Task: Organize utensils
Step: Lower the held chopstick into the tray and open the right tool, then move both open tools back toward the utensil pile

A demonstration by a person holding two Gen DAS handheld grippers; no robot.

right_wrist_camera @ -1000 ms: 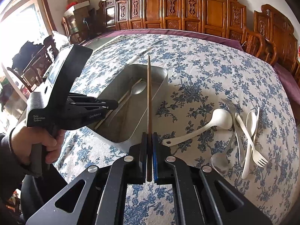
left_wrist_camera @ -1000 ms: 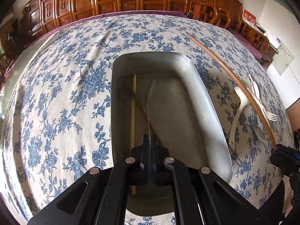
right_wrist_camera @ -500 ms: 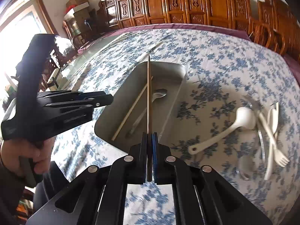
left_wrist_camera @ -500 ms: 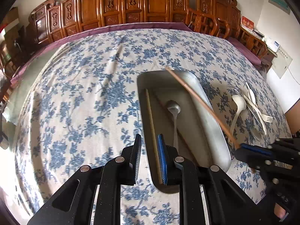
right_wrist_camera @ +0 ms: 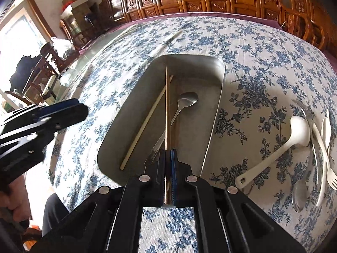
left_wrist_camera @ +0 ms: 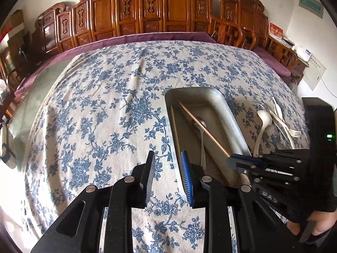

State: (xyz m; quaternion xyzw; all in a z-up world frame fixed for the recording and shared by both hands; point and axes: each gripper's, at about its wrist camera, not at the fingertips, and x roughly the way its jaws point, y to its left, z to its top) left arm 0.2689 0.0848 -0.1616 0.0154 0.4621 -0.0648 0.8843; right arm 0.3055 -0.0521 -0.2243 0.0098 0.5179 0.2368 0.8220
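Observation:
A grey metal tray (right_wrist_camera: 214,97) (left_wrist_camera: 229,109) lies on the flowered tablecloth. In it lie a pale chopstick (right_wrist_camera: 145,124) and a metal spoon (right_wrist_camera: 185,101) (left_wrist_camera: 202,139). My right gripper (right_wrist_camera: 168,154) (left_wrist_camera: 233,161) is shut on a brown chopstick (right_wrist_camera: 167,109) (left_wrist_camera: 202,128), which reaches out over the tray. My left gripper (left_wrist_camera: 167,162) hangs above the cloth just left of the tray; its jaws are opening with nothing between them.
Right of the tray lie a white ladle (right_wrist_camera: 280,149) (left_wrist_camera: 262,126), a white fork (right_wrist_camera: 328,168), a metal spoon (right_wrist_camera: 301,194) and other cutlery in a heap. Another pale stick (right_wrist_camera: 168,41) lies far back on the cloth. Carved wooden chairs (left_wrist_camera: 147,14) ring the table.
My left gripper let go of the metal spoon into the tray, opened, rose and drew off to the tray's left. My right gripper carried the brown chopstick over the tray and lower.

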